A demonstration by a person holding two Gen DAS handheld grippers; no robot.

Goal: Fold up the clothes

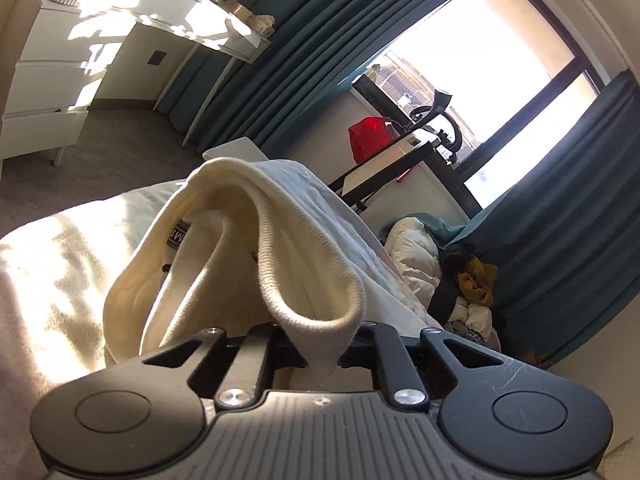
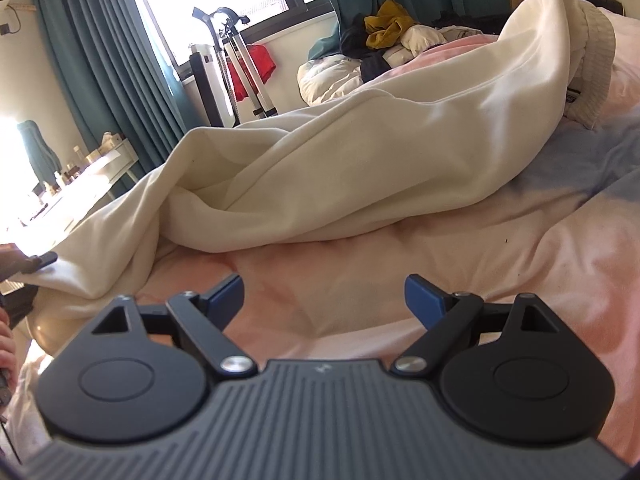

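Observation:
A cream sweatshirt [image 2: 340, 160] lies crumpled across the pink and blue bedsheet [image 2: 500, 248], its ribbed hem [image 2: 596, 60] raised at the far right. My left gripper [image 1: 320, 350] is shut on the ribbed edge of this sweatshirt [image 1: 280, 240] and holds it lifted above the bed; its fingertips are hidden by the cloth. It also shows at the left edge of the right wrist view [image 2: 40, 260], pinching the cloth. My right gripper [image 2: 324, 296] is open and empty, low over the sheet just in front of the sweatshirt.
A pile of other clothes [image 2: 384, 40], with a mustard garment [image 1: 476, 280], lies at the far end of the bed. Teal curtains [image 1: 304, 52], a window, a white dresser [image 1: 44, 80], a desk [image 1: 208, 24] and a red item on a stand [image 1: 368, 136] surround the bed.

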